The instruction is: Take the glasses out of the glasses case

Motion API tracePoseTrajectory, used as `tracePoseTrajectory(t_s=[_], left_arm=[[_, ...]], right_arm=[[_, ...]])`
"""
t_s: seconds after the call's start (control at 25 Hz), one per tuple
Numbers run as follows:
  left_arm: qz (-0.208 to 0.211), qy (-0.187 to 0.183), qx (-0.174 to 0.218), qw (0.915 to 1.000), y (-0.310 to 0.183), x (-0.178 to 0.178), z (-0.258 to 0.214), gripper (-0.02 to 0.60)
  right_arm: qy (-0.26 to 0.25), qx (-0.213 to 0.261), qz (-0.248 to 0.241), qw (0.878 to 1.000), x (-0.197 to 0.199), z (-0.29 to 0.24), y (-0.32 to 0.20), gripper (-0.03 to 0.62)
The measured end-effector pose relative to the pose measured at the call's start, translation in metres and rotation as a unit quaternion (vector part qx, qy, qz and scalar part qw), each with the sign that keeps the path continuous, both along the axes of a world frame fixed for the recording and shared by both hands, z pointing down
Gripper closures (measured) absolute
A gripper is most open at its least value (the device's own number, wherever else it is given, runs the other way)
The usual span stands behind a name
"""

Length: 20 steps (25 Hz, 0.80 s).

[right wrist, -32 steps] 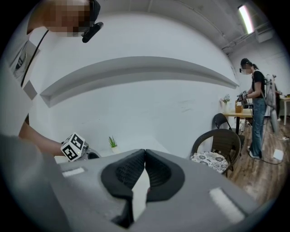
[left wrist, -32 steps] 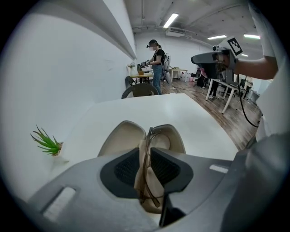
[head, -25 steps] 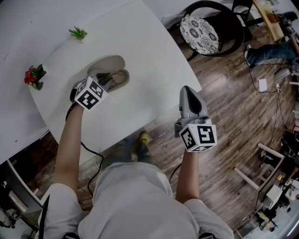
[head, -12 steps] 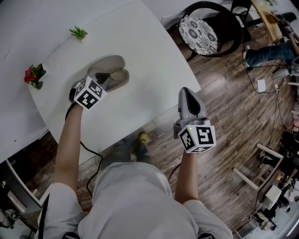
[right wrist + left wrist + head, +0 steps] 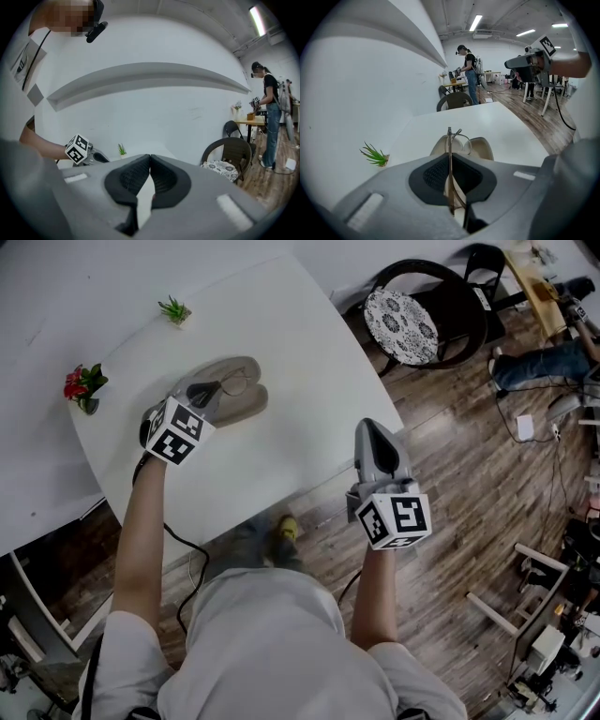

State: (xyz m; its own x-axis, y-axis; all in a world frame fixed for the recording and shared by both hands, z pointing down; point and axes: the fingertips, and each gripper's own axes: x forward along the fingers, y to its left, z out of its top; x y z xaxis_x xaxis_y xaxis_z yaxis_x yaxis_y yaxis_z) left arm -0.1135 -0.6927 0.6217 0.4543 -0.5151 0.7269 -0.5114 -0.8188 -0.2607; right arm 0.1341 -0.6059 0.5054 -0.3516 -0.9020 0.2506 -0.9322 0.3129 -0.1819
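Two grippers, both closed: left gripper (image 5: 450,165) pinches the thin frame of the glasses (image 5: 449,143), holding them over the open case (image 5: 249,407) on the table (image 5: 300,352). Right gripper (image 5: 149,165) has its jaws together on nothing, near the table's edge.

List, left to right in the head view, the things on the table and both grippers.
red flowers → green plant → left gripper, shut on the glasses at the open glasses case → right gripper, shut and empty
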Motion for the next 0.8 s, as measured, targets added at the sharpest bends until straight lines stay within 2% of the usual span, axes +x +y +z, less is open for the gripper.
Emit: tracePoseTrajectory(t_s=[0.2, 0.4, 0.64, 0.8], left_arm=[[-0.019, 0.016, 0.04, 0.9989, 0.006, -0.006, -0.033, 0.558], [-0.057, 0.045, 0.079, 0.9942, 0.014, -0.019, -0.066, 0.557], [-0.098, 0.086, 0.133, 0.9825, 0.033, -0.033, -0.113, 0.558], [-0.124, 0.106, 0.178, 0.9705, 0.049, -0.048, -0.145, 0.558]], right_arm=[[-0.005, 0.012, -0.01, 1.0, -0.007, -0.013, 0.007, 0.591], [-0.009, 0.026, -0.019, 0.999, -0.017, -0.026, 0.013, 0.591], [-0.016, 0.041, -0.027, 0.999, -0.022, -0.043, 0.024, 0.591], [-0.02, 0.05, -0.04, 0.998, -0.033, -0.054, 0.028, 0.591]])
